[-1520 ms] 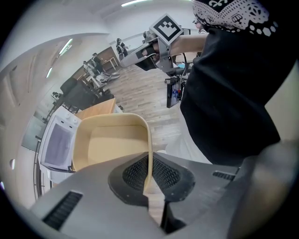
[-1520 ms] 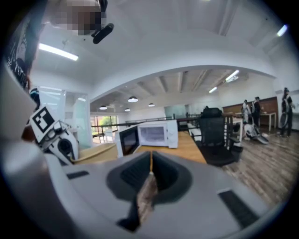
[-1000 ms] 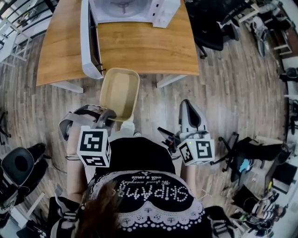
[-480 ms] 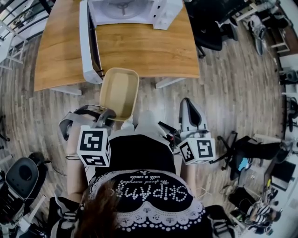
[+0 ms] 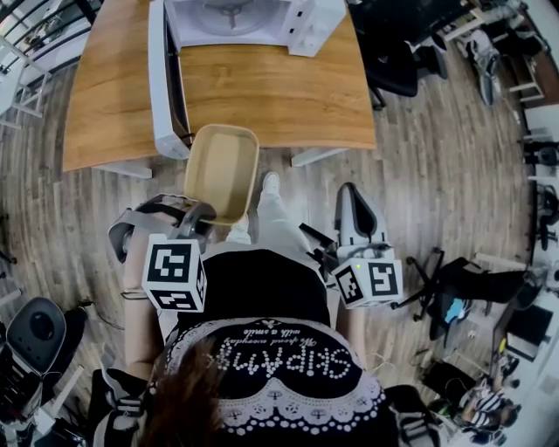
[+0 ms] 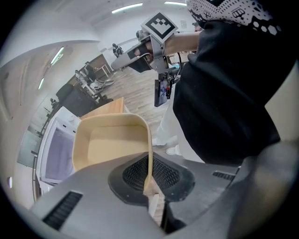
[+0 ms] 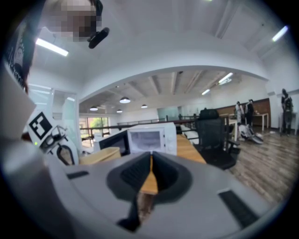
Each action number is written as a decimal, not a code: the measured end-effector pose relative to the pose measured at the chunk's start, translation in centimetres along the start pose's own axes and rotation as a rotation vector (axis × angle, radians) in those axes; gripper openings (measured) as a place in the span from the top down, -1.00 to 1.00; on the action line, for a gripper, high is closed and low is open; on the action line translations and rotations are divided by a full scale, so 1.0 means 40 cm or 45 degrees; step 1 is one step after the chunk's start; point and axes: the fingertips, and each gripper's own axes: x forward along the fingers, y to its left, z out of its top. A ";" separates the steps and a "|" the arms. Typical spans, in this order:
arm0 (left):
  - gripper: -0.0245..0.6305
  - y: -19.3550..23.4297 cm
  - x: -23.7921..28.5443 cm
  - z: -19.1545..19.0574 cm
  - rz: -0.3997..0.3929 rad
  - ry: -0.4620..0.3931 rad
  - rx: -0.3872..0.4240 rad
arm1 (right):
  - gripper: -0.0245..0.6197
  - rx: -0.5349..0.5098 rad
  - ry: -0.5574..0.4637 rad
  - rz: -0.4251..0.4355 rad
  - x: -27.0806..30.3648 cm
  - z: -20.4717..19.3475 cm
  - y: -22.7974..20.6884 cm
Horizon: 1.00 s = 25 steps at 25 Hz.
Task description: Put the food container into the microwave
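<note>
The beige food container [image 5: 221,172] hangs empty in the air just off the wooden table's [image 5: 279,92] near edge. My left gripper [image 5: 206,216] is shut on its near rim; in the left gripper view the jaws [image 6: 149,164] pinch the wall of the food container [image 6: 112,142]. The white microwave [image 5: 253,17] stands at the table's back with its door [image 5: 166,79] swung open toward me, the door's tip close to the container. My right gripper [image 5: 350,194] is held lower right, shut on nothing [image 7: 150,158], looking toward the microwave [image 7: 149,137].
A black office chair [image 5: 390,54] stands at the table's right end, another chair [image 5: 33,316] is at lower left. The person's leg and shoe [image 5: 269,188] are under the container. The floor is wood plank, with desks and clutter at the right.
The container and left gripper have edged slightly toward the open microwave door. The person's leg has stepped forward. The right gripper has barely moved.
</note>
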 end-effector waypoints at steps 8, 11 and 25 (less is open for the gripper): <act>0.82 0.060 0.027 0.024 -0.004 -0.010 -0.019 | 0.81 0.011 0.022 0.040 0.074 0.004 -0.037; 0.82 0.114 0.041 0.042 0.008 -0.026 -0.031 | 0.81 0.017 0.036 0.069 0.129 0.006 -0.062; 0.82 0.404 0.092 0.143 0.060 -0.093 -0.159 | 0.81 -0.003 0.061 0.256 0.440 0.106 -0.209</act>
